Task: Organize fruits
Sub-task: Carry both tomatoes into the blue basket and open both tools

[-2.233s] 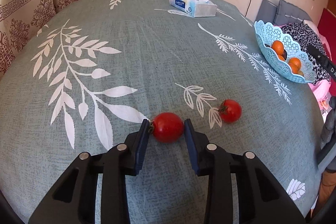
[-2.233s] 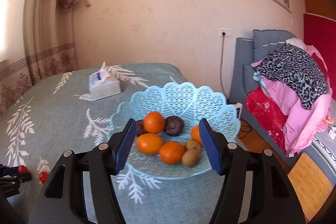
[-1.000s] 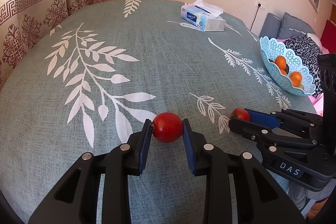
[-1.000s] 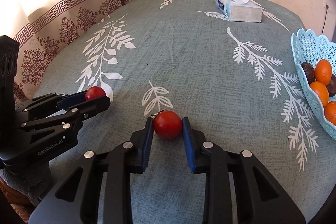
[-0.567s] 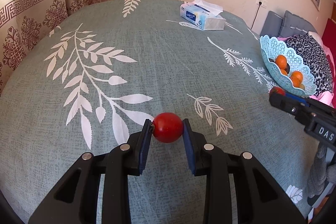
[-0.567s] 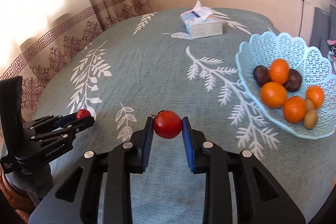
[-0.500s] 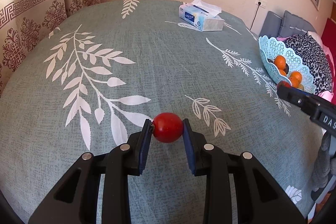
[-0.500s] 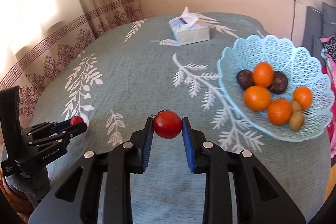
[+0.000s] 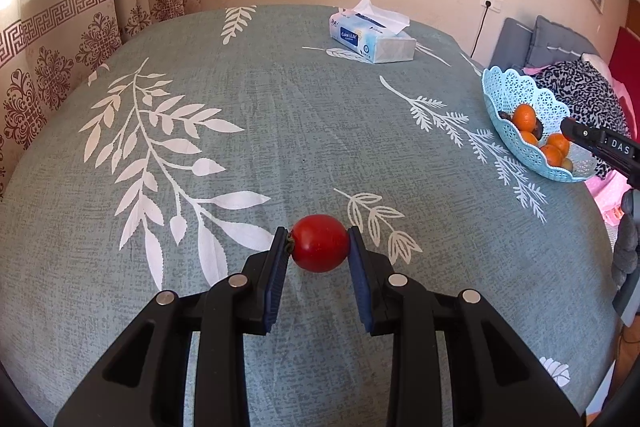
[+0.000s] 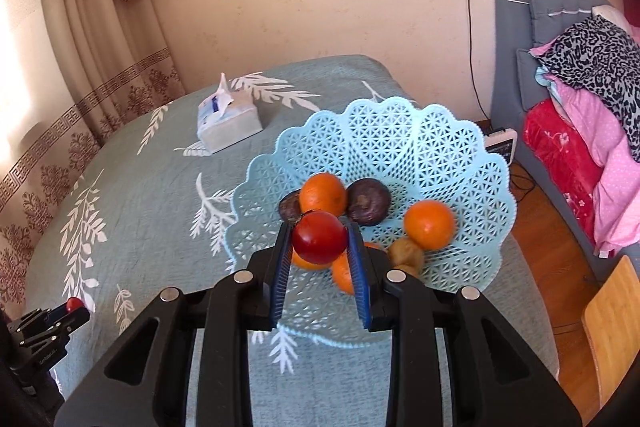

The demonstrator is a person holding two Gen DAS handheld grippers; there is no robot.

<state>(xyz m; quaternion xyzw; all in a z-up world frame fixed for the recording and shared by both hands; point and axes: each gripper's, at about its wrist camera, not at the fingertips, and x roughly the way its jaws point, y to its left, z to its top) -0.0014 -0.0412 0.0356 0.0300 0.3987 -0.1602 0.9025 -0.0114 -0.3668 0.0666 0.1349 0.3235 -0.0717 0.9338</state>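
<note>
Left gripper (image 9: pixel 319 250): clenched on 1 tomato (image 9: pixel 319 243), held between the 2 fingertips above the tablecloth (image 9: pixel 280 131).
Right gripper (image 10: pixel 320 245): a second tomato (image 10: pixel 319 237) is gripped between its pads, over the basket (image 10: pixel 440 147) of oranges (image 10: pixel 429 224).

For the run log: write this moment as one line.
left tool: shut on tomato, above tablecloth | right tool: shut on second tomato, above basket | neither placed yet
</note>
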